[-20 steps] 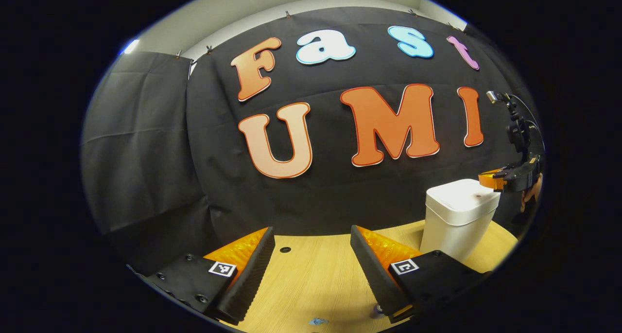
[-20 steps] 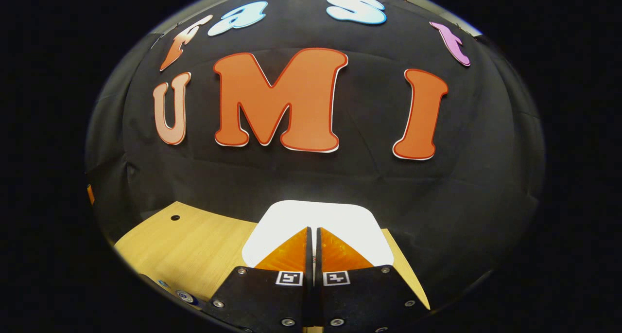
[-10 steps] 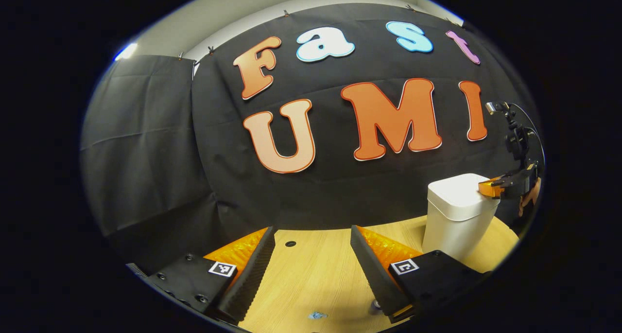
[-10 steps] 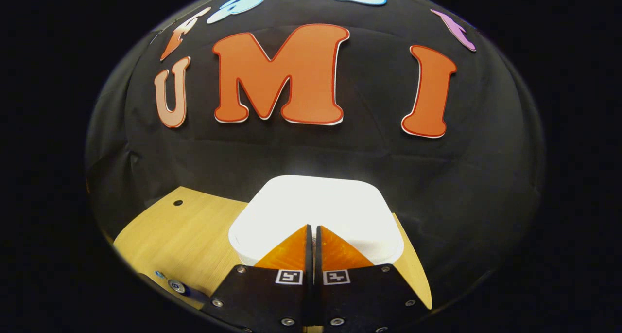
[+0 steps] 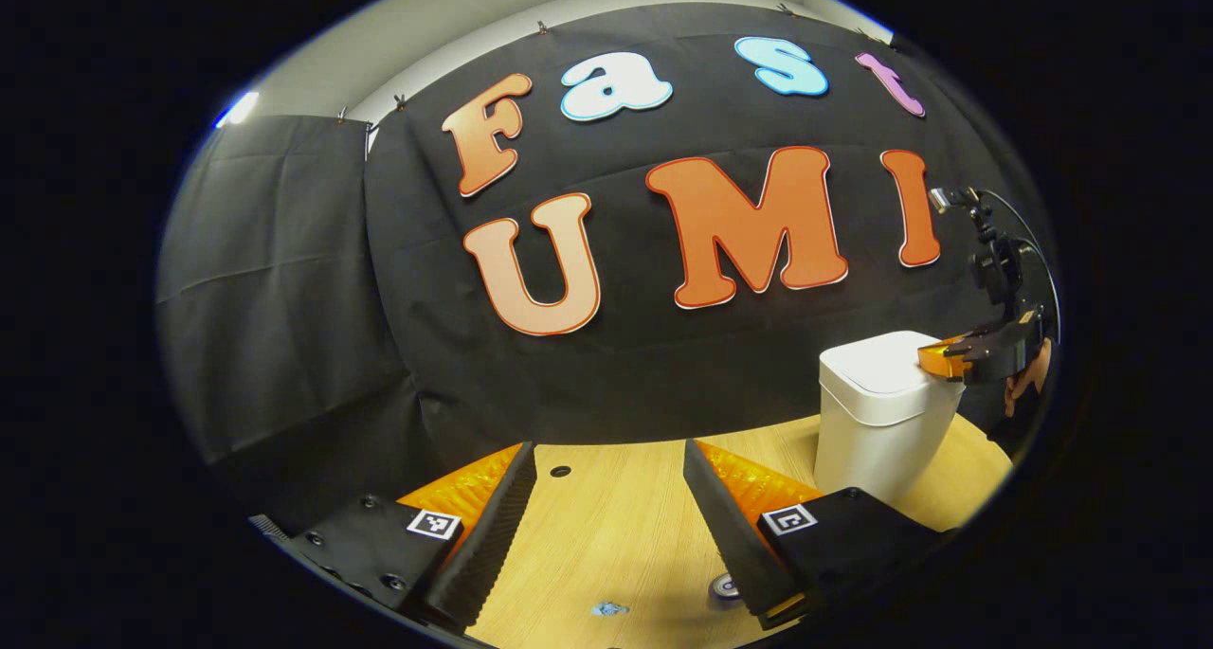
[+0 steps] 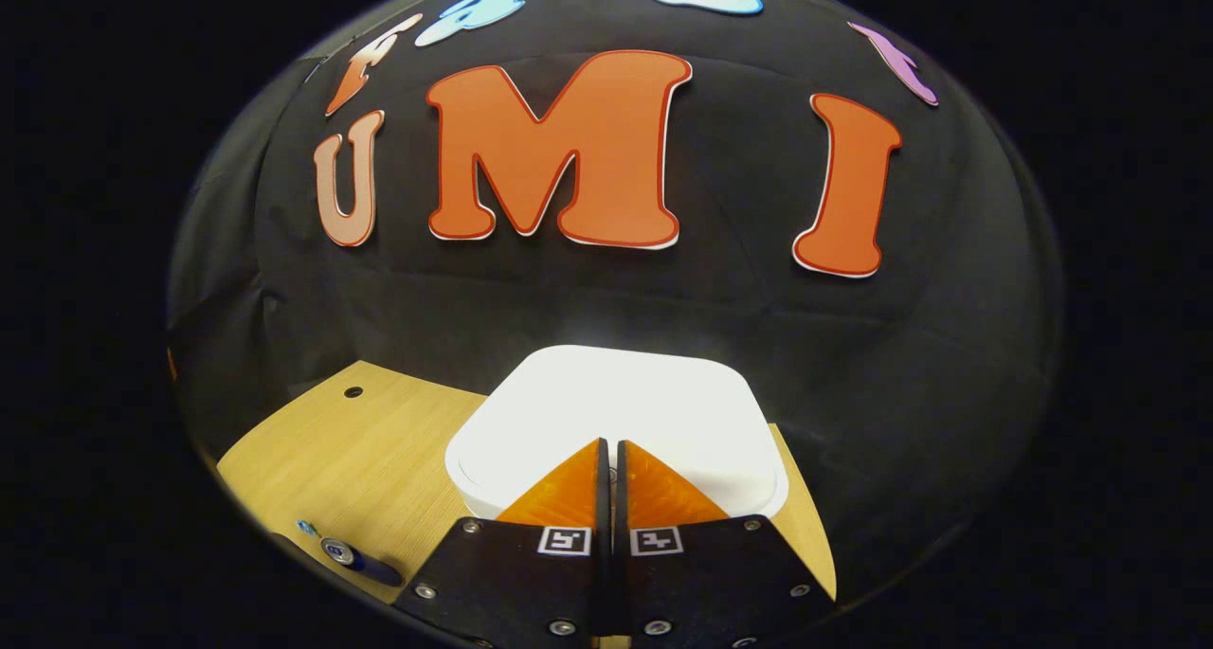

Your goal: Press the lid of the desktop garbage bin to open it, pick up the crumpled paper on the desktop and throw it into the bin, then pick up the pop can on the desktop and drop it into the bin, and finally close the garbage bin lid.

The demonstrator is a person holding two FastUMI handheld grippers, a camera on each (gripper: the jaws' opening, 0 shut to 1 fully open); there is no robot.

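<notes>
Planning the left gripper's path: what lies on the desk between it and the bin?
Bare desk, in the left gripper view, from the left gripper to the bin.

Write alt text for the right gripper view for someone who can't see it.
The right gripper, its fingers closed together, sits with its tips at the near edge of the white garbage bin lid. The bin stands on a light wooden desktop against the booth's black cloth wall.
</notes>
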